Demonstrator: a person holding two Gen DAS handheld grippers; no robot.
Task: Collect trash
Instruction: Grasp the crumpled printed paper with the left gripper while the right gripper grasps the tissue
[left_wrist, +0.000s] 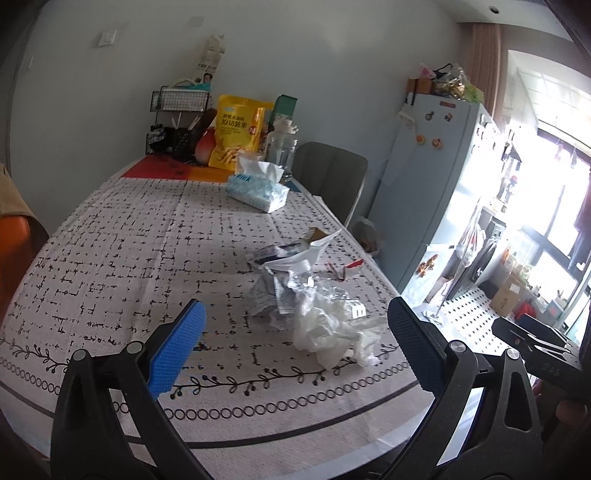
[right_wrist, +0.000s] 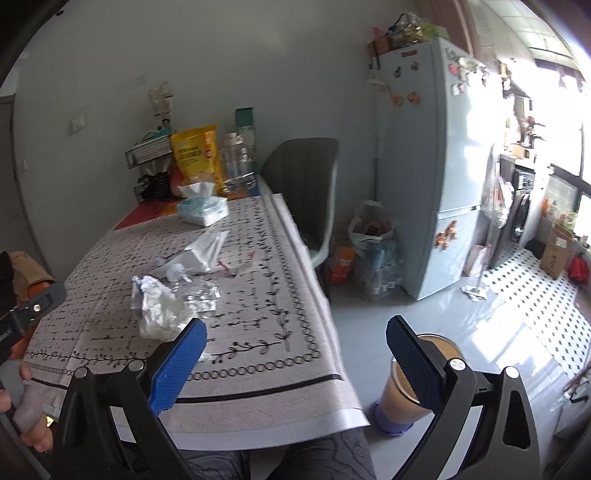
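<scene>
Worktop (left_wrist: 110, 258): covered by white cloth with black dash print. On it: crumpled tissue (left_wrist: 325, 332) near front edge, touching crushed wrappers (left_wrist: 280, 291); white paper (left_wrist: 306, 254) just behind; tissue pack (left_wrist: 258, 188) further back; yellow snack bag (left_wrist: 236, 133), clear jar (left_wrist: 282, 146) and wire rack (left_wrist: 177, 122) at far end.

My gripper pads (left_wrist: 177, 347) are blue, dimpled rubbery plastic on matt black plastic arms. A matt woven tablecloth (left_wrist: 110, 266) covers the table. Near me lie soft crumpled tissue paper (left_wrist: 325, 332) and shiny, crinkled clear plastic wrap (right_wrist: 199, 293).
</scene>
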